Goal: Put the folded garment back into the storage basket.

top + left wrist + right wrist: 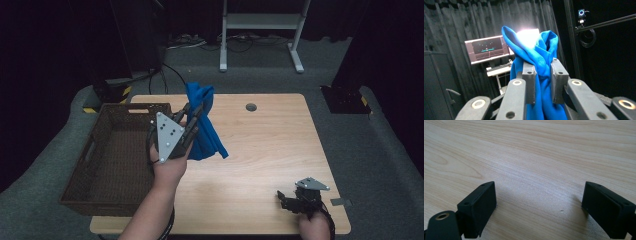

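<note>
Left tool (541, 72) clamped on blue cloth (536, 55), lower folds hidden; right tool (539, 205) spread wide, seemingly empty.

Blue cloth (203, 125): soft, bunched into vertical folds, hung lifted above the table just right of the basket. Upper end stood crumpled above the pinch point; lower end draped down in a loose point.

- Blue cloth (537, 57): soft matt fleece-like fabric, finely napped.
- Desk (536, 157): pale wood-grain top, smooth, slight sheen.
- Basket (112, 160) at the desk's left edge: dark brown woven wicker, rough texture.
- Left gripper (543, 75): jaws matt grey plastic.
</note>
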### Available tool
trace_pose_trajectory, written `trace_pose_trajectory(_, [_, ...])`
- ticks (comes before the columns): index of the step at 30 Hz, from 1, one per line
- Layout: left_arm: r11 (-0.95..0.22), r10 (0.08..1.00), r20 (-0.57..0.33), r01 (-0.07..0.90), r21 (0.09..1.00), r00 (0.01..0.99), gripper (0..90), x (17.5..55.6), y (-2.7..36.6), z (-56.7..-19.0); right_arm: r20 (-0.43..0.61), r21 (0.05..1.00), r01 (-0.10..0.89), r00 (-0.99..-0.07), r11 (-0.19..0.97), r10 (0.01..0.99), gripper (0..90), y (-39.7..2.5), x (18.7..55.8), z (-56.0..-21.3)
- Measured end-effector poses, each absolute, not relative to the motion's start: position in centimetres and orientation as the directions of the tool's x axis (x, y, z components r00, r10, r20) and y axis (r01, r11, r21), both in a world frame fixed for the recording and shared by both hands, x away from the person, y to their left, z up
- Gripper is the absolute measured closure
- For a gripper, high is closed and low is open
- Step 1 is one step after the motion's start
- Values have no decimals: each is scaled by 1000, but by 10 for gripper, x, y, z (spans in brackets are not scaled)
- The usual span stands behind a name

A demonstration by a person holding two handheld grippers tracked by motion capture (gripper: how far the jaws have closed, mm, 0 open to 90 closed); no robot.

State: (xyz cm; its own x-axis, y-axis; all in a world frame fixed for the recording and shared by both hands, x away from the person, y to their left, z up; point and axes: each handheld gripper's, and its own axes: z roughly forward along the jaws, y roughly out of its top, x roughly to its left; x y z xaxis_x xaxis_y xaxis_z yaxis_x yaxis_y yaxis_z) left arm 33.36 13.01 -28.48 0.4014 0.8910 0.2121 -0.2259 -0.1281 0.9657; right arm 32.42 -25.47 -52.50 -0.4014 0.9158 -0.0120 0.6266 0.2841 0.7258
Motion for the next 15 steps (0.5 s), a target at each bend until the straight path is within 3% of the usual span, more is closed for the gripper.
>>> trace_pose_trajectory(15, [-107, 877, 197, -222, 969, 438, 774, 341, 155, -268, -12, 726, 630, -390, 277, 921, 122, -255, 324, -525])
